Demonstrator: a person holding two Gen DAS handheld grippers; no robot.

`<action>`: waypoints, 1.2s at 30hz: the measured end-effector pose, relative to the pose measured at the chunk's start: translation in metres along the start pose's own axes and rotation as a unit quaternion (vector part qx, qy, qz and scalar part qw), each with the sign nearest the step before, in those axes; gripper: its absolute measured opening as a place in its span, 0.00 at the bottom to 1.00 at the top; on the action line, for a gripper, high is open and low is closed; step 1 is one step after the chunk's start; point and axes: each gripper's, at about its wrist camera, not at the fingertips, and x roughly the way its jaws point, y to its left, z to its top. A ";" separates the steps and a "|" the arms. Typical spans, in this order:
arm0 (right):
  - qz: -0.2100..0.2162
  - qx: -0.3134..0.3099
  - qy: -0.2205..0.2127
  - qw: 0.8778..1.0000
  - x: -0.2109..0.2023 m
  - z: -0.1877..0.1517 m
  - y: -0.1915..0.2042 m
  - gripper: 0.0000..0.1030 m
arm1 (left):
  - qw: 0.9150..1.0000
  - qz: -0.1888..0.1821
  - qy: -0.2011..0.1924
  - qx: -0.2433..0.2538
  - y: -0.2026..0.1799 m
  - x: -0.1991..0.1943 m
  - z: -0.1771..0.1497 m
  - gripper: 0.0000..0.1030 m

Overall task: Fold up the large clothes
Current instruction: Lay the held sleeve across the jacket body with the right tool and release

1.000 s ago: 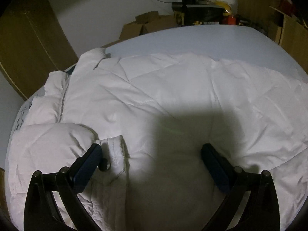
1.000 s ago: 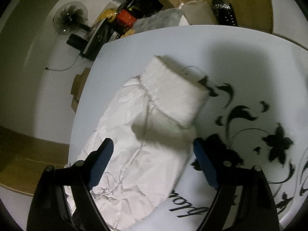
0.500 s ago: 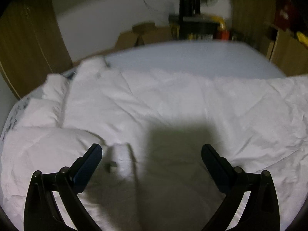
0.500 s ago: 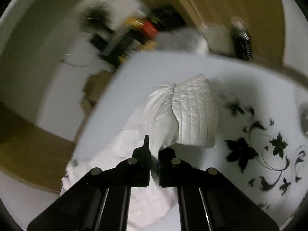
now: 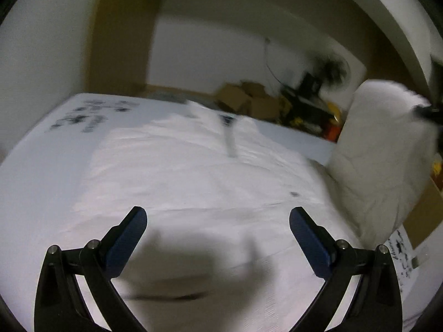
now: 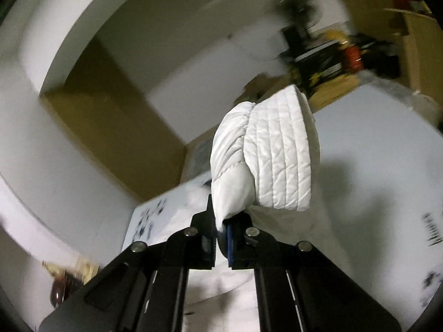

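Lifted off the bed [image 5: 41, 182] since a second ago, the white jacket's sleeve [image 6: 265, 160] now hangs in the air — pinched at its edge by the right tool [image 6: 221, 229], jaws nearly together. Cardboard boxes [image 5: 246, 96] beyond are too blurred to show contents. Spread wide and empty, the left tool [image 5: 217, 221] hovers over the jacket [image 5: 193, 171] lying flat on the bed.

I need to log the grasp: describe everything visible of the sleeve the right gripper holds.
The sleeve is white, puffy, quilted fabric ending in a cuff with parallel stitched ribs. It is lifted clear of the bed, the cuff flopped over. The right gripper is shut on a pinched fold below the cuff. Nothing else visibly touches it.
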 end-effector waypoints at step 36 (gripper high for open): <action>-0.247 -0.003 0.174 0.953 0.189 -0.102 -0.110 0.85 | 0.979 0.001 0.069 -0.192 0.171 -0.073 -0.105 1.00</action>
